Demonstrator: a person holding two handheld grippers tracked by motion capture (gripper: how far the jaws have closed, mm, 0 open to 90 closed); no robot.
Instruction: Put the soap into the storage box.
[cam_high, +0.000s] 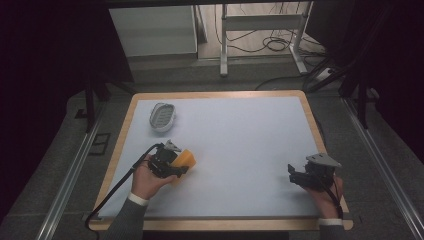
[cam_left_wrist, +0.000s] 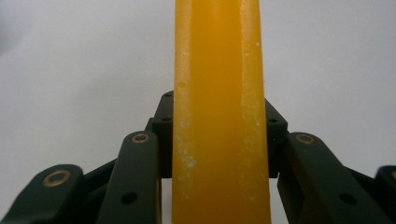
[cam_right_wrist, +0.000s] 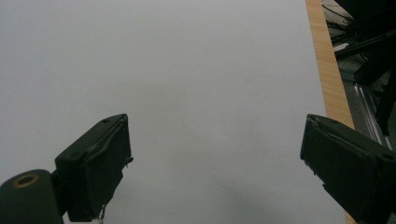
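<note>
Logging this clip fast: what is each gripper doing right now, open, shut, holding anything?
Left gripper: shut on the yellow block.
Right gripper: open, holding nothing, above the white table.

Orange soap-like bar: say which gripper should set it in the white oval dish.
Left. The left gripper is shut on the orange bar, near the white oval dish; the right gripper is open, farther away.

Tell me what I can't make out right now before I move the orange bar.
- Orange bar: its top and bottom run off the left gripper view's edges; in the high view the left gripper covers part of it.
- White slotted dish: too small in the high view to tell whether anything lies in it.
- Right gripper: open over the white mat; both fingers are cut off by its view's bottom edge.
</note>
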